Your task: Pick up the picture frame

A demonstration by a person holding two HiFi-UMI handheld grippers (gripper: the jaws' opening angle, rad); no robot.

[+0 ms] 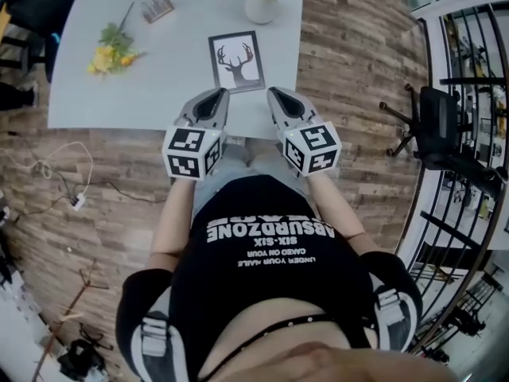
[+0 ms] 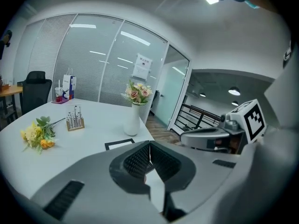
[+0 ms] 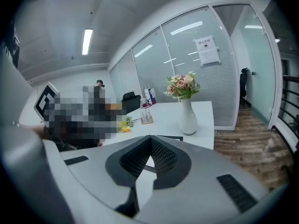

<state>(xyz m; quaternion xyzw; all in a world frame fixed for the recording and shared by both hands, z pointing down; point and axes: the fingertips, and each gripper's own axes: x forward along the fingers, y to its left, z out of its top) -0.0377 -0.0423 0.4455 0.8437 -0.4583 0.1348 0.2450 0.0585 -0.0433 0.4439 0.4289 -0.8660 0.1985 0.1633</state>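
The picture frame (image 1: 236,60), black-edged with a deer-antler print, lies flat on the white table (image 1: 175,94) near its front edge. My left gripper (image 1: 218,93) and right gripper (image 1: 273,92) hover side by side just in front of the frame's near edge, both shut with nothing between their jaws. In the left gripper view the frame (image 2: 119,144) shows just beyond the left gripper (image 2: 149,144). The right gripper view shows only a corner of the frame (image 3: 171,137), past the closed right gripper (image 3: 150,137).
A white vase of pink flowers (image 1: 263,2) stands behind the frame. A yellow flower bunch (image 1: 111,54) and a small stand of pins (image 1: 157,5) lie to the left. Wooden floor, a black chair (image 1: 437,126) and railings are to the right.
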